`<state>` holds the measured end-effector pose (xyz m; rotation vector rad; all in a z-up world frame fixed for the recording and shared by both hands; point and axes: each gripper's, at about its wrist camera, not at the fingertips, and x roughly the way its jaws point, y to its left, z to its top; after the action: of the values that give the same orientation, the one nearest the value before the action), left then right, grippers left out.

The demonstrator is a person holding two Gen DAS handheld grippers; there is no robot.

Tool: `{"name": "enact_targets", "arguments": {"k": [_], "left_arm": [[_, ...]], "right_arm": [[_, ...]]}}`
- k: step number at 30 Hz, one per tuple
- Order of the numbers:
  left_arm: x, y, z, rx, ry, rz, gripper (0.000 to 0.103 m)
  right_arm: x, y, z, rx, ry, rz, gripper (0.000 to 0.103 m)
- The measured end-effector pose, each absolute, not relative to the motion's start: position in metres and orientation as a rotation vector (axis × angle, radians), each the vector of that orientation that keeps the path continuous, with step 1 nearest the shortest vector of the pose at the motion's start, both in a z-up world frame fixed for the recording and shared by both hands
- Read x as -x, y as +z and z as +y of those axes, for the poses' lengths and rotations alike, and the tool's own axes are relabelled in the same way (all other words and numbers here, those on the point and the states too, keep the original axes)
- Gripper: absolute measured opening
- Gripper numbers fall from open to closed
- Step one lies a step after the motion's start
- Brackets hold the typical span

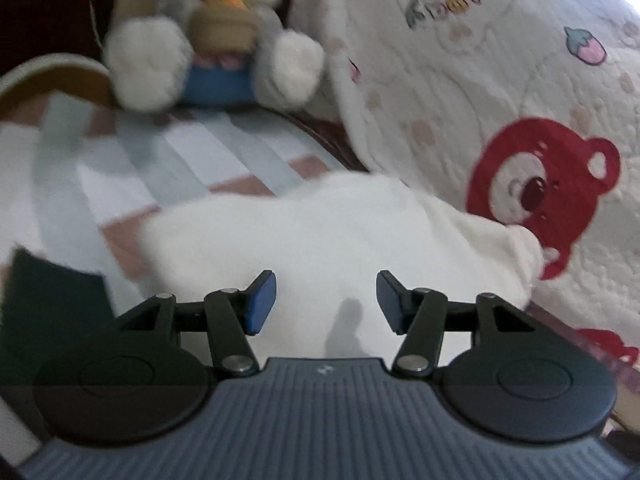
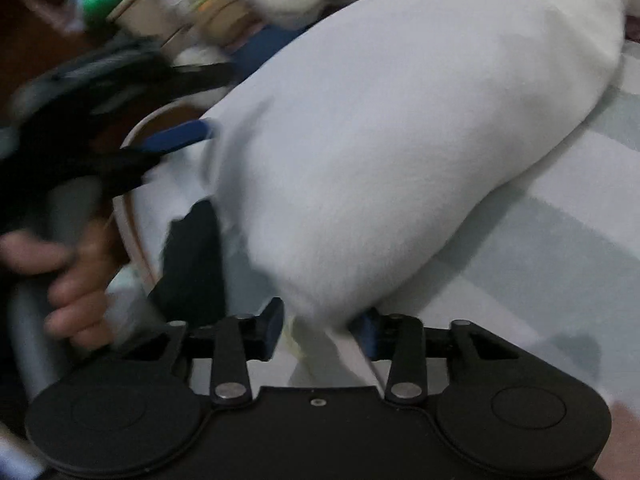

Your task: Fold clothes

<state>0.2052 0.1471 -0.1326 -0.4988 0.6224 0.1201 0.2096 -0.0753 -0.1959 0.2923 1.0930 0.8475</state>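
Your left gripper (image 1: 326, 300) hangs released over the white garment (image 1: 320, 232), which lies on the striped bed sheet (image 1: 168, 160) beside the bear-print quilt (image 1: 500, 100); a plush rabbit (image 1: 212, 32) sits at the bed's far edge. Your right gripper (image 2: 322, 326) pinches the garment's near edge

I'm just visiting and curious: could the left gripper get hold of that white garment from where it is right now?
Probably yes. The left gripper is open, and the white garment lies straight ahead of its fingers on the striped bedsheet, with nothing between them. The right gripper seems to pinch its other end.
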Motion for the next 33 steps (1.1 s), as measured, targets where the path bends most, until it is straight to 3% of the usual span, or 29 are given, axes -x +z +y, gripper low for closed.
{"name": "enact_targets", "arguments": {"k": [2, 7, 12, 16, 19, 21, 22, 24, 25, 28, 31, 32, 33], "left_arm": [[-0.21, -0.14, 0.145, 0.481, 0.127, 0.66, 0.062], [-0.217, -0.156, 0.156, 0.501, 0.176, 0.747, 0.062], [-0.203, -0.14, 0.164, 0.561, 0.163, 0.611, 0.053], [-0.203, -0.129, 0.156, 0.606, -0.007, 0.522, 0.053], [-0.222, -0.143, 0.149, 0.721, -0.226, 0.633, 0.053], [-0.232, -0.157, 0.14, 0.731, -0.256, 0.723, 0.053], [-0.234, -0.156, 0.133, 0.67, -0.258, 0.741, 0.053], [-0.236, -0.153, 0.126, 0.607, -0.251, 0.763, 0.054], [-0.236, -0.152, 0.124, 0.611, -0.249, 0.772, 0.054], [-0.237, -0.153, 0.123, 0.609, -0.259, 0.796, 0.054], [-0.239, -0.152, 0.116, 0.546, -0.271, 0.822, 0.054], [-0.238, -0.151, 0.112, 0.52, -0.267, 0.823, 0.054], [-0.236, -0.149, 0.108, 0.497, -0.265, 0.822, 0.054]], "right_arm": [[-0.212, -0.18, -0.099, -0.292, 0.886, 1.053, 0.057], [-0.25, -0.165, -0.191, -0.632, 0.66, 0.886, 0.081], [-0.3, -0.186, -0.209, -0.669, 0.514, 0.839, 0.082], [-0.339, -0.203, -0.211, -0.634, 0.439, 0.821, 0.082], [-0.355, -0.217, -0.202, -0.674, 0.441, 0.796, 0.083], [-0.378, -0.207, -0.196, -0.613, 0.432, 0.777, 0.08], [-0.389, -0.201, -0.193, -0.58, 0.43, 0.764, 0.062], [-0.402, -0.165, -0.185, -0.451, 0.492, 0.664, 0.036], [-0.406, -0.151, -0.184, -0.409, 0.502, 0.603, 0.034], [-0.424, -0.135, -0.171, -0.241, 0.475, 0.601, 0.028], [-0.428, -0.142, -0.158, -0.066, 0.442, 0.617, 0.03], [-0.432, -0.151, -0.163, -0.083, 0.413, 0.665, 0.035], [-0.435, -0.16, -0.169, -0.103, 0.382, 0.712, 0.05]]}}
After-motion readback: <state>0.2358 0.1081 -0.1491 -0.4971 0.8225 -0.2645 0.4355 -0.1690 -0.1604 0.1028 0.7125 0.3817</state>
